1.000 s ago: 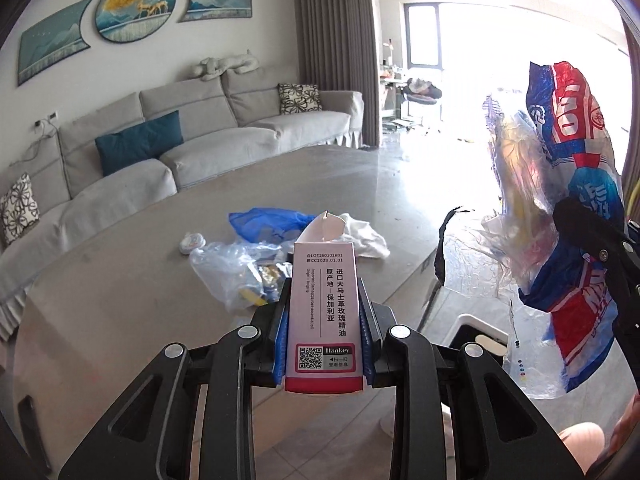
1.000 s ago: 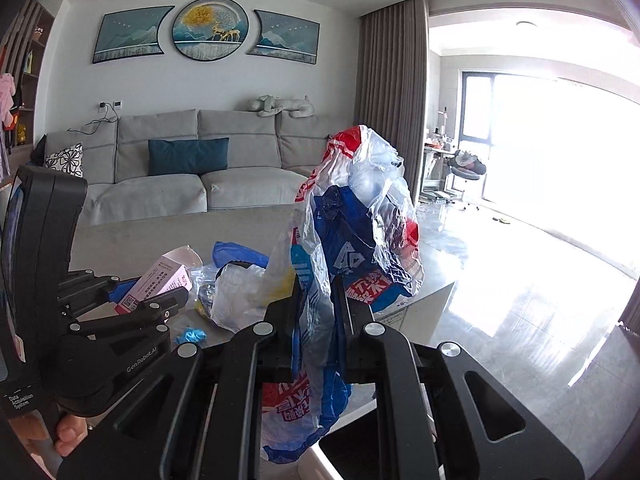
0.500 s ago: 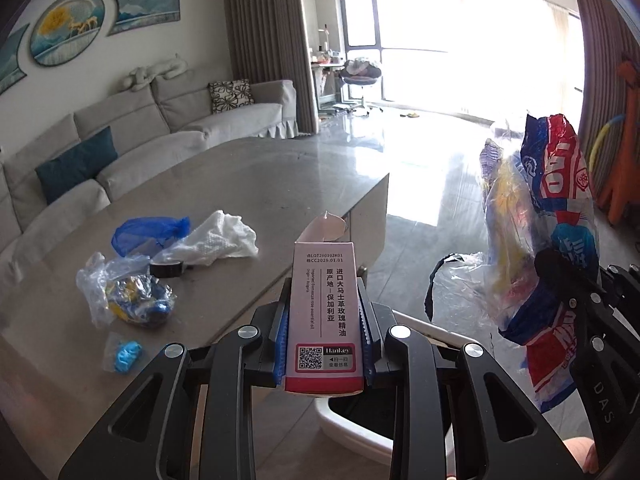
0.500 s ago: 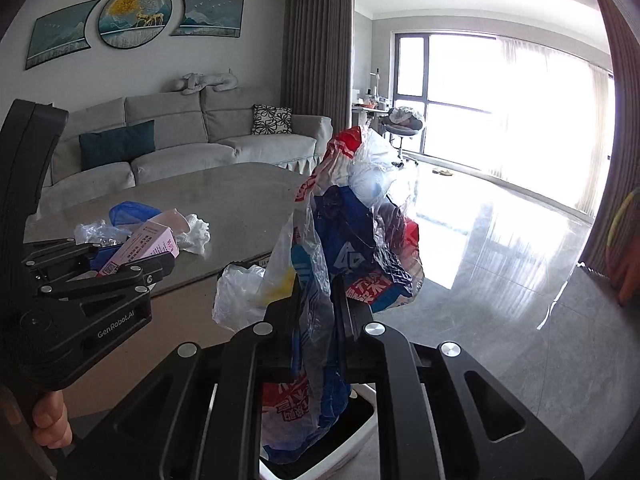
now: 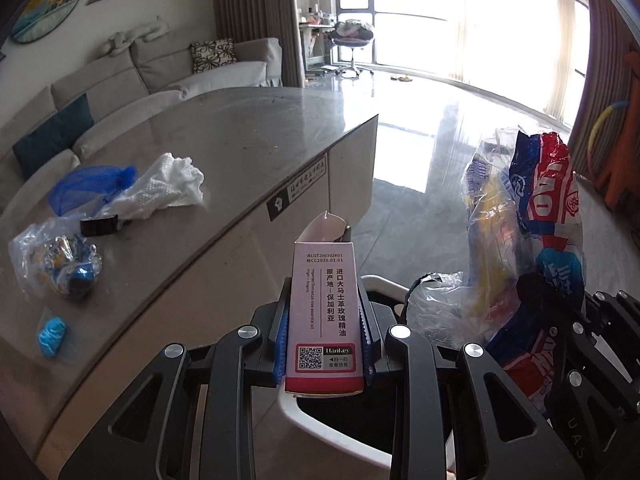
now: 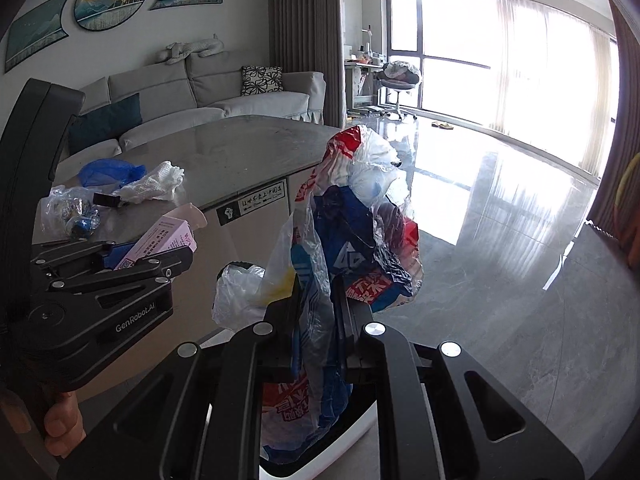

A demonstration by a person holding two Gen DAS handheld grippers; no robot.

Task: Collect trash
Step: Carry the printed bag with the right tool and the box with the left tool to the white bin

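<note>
My left gripper point(image 5: 325, 334) is clamped narrow on a pink-and-white carton point(image 5: 324, 320), its blue pads pressing both long sides; the printed face with the QR code looks back at my camera and the open top flap sticks up at twelve o'clock. Directly under the carton, at six o'clock, sits the white-rimmed trash bin point(image 5: 320, 420) with its dark inside, and a clear liner bag point(image 5: 436, 308) is draped at its far rim.

My right gripper point(image 6: 318, 320) is squeezed nearly closed on a bunch of crumpled plastic bags point(image 6: 360, 216), red, white and blue with some clear film and a yellow patch. The bundle rises above my fingers toward twelve o'clock and hangs below them toward six, where the bin's white rim point(image 6: 352, 436) shows. From the left camera that bundle stands at three o'clock.

In the right view my left gripper lies at nine o'clock, with the carton angled up and a hand point(image 6: 60, 424) on its grip at the lower left edge.

On the grey table point(image 5: 248, 140), at nine to ten o'clock in the left view, more trash remains: a blue mesh bag point(image 5: 90, 188) touching a white crumpled cloth point(image 5: 164, 188), a small black object point(image 5: 100, 226) just beside them, a clear bag with blue and yellow contents point(image 5: 60, 264), and a small blue wad point(image 5: 52, 336) nearest the edge.
</note>
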